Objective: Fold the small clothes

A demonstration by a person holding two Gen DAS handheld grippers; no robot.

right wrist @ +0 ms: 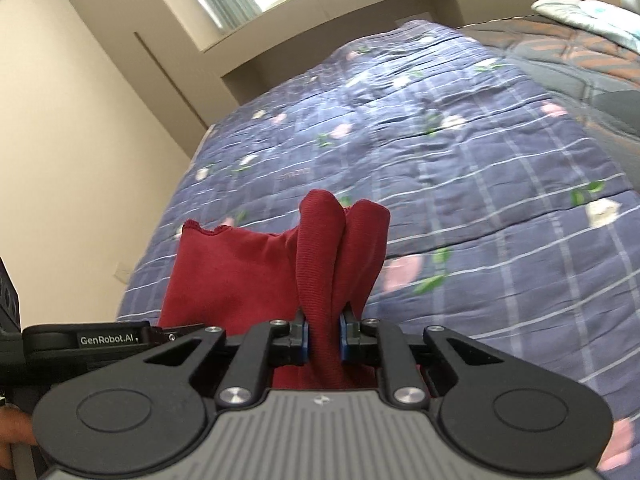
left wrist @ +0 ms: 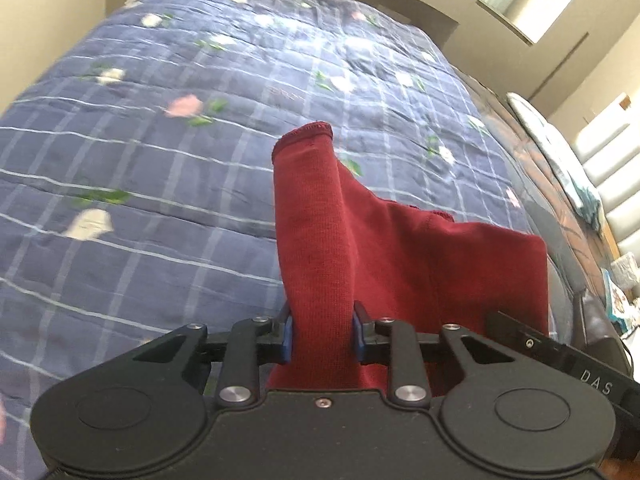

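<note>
The dark red knitted garment [left wrist: 360, 248] is held up at lower centre of both views above the blue checked floral quilted bed [left wrist: 140, 200], with the left tongs [left wrist: 322, 334] and right tongs [right wrist: 323, 334] each clamped on a bunched fold. Because the cloth is gathered rather than pinched at a clean edge, a layer could be let slip, or the garment laid down creased and skewed.

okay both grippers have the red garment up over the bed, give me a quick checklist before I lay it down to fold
1. Left gripper shut on the red garment: ok.
2. Right gripper shut on the garment: ok.
3. Cloth spread flat between the grips: not ok, it is bunched at both.
4. Garment lifted off the quilt: cannot tell for its lower edge.
5. Quilt ahead free of other clothes: ok in both views.
</note>
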